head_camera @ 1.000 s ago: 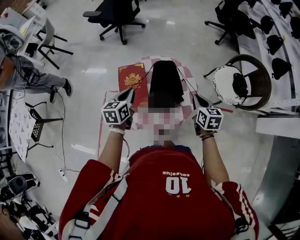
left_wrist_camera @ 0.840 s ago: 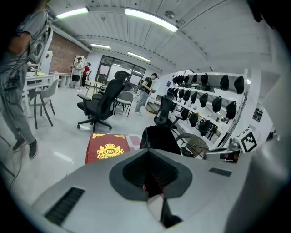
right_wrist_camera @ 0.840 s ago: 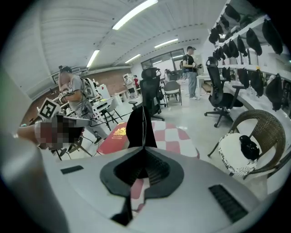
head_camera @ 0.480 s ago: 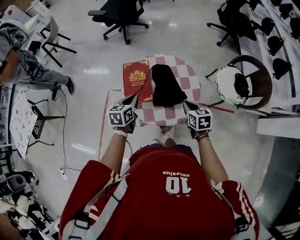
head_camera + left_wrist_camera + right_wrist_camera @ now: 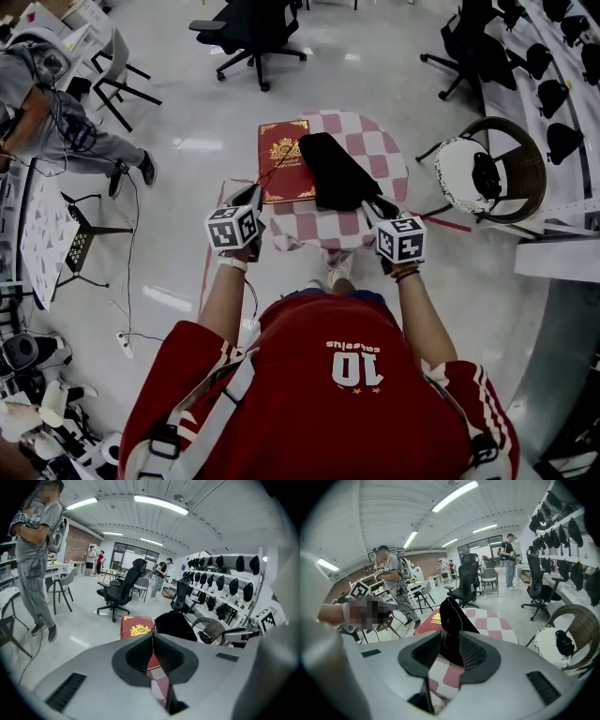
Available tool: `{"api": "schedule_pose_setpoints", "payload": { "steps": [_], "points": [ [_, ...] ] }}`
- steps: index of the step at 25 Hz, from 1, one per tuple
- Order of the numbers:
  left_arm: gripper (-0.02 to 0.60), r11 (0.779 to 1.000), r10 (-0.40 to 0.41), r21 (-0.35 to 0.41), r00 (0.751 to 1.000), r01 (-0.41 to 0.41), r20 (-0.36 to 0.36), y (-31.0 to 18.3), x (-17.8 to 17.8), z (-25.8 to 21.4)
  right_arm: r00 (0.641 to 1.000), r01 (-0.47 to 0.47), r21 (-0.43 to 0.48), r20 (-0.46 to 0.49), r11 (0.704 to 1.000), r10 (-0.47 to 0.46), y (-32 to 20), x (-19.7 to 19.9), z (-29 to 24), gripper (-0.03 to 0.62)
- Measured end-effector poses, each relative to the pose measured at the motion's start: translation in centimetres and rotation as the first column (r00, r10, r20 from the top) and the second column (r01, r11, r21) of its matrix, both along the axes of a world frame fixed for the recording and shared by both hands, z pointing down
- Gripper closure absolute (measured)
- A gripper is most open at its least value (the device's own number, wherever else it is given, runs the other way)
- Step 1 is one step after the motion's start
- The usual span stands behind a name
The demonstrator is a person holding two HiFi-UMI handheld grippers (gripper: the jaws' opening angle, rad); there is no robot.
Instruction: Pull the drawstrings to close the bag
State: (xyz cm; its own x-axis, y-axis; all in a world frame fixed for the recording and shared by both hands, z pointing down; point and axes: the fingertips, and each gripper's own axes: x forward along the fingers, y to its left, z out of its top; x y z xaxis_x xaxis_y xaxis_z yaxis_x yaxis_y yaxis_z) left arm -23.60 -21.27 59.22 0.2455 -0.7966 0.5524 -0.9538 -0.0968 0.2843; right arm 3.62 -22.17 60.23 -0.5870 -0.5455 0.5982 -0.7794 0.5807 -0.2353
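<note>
Bag (image 5: 337,173): black cloth, on the checked round counter (image 5: 386,150). It lies ahead of both tools and between their lines of aim, much nearer the right one. Its narrow top points away from the person. Its broad near end reaches almost to the right tips.

Left hand-held gripper (image 5: 254,192): jaws together. It sits at the counter's near left edge, apart from the bag, with the book between them. In the head view the left drawstring (image 5: 280,161) runs as a thin dark line from the tips, across the book, to the bag's top. The left gripper view shows the pads meeting at the tips; the cord there is too fine to see. The bag shows ahead and slightly right of the closed tips.

Right hand-held gripper (image 5: 377,204): jaws apart, having just been opening. It sits at the counter's near right edge, just short of the bag's near end. In the right gripper view the bag rises in the gap between the jaws, and neither pad presses on it. The right drawstring (image 5: 454,617) shows as a thin pale line lying loose on the cloth.

Book (image 5: 284,159): red with a gold crest, flat on the counter. It lies ahead of the left tips, with its right edge against the bag or under it.

Wicker chair (image 5: 511,164): on the floor, off to the right of the right tool and well apart from it.

Person in grey (image 5: 56,103): far off to the left of the left tool.
</note>
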Motion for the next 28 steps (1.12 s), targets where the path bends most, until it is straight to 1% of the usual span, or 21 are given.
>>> {"api": "schedule_pose_setpoints", "payload": {
  "steps": [1,3,6,12,15,19,24,28],
  "points": [
    [0.566,1.000,-0.002,0.003,1.000,0.002,0.004,0.2,-0.3,-0.1,1.000,0.004,0.009,-0.001,1.000,-0.004,0.1,-0.2,-0.2,0.480],
    [0.526,1.000,-0.009,0.010,1.000,0.009,0.017,0.6,-0.9,-0.4,1.000,0.008,0.025,-0.004,1.000,-0.008,0.3,-0.5,-0.7,0.471],
    [0.492,0.999,-0.023,0.025,0.999,0.022,0.042,1.0,-2.1,-1.0,1.000,0.006,0.040,0.002,0.999,-0.006,0.5,-1.0,-1.5,0.471],
    [0.492,0.997,-0.038,0.070,0.998,0.034,0.056,2.2,-3.6,-2.9,1.000,0.001,0.072,0.010,0.997,-0.001,0.9,-1.5,-2.9,0.471],
    [0.492,0.994,-0.040,0.103,0.998,0.035,0.049,2.9,-3.8,-4.2,1.000,-0.008,0.092,0.014,0.996,0.007,1.2,-1.3,-3.8,0.470],
    [0.492,0.986,-0.027,0.168,0.999,0.021,0.036,3.6,-3.4,-6.7,0.999,-0.035,0.140,0.030,0.989,0.031,1.6,-0.6,-6.0,0.471],
    [0.492,0.967,0.005,0.254,1.000,-0.013,0.031,3.6,-1.9,-10.6,0.996,-0.073,0.209,0.061,0.975,0.061,1.9,0.7,-9.7,0.471],
    [0.492,0.952,0.031,0.305,0.999,-0.038,0.029,3.7,-0.4,-12.8,0.991,-0.113,0.244,0.102,0.963,0.090,2.5,2.1,-11.9,0.471]
  ]
}}
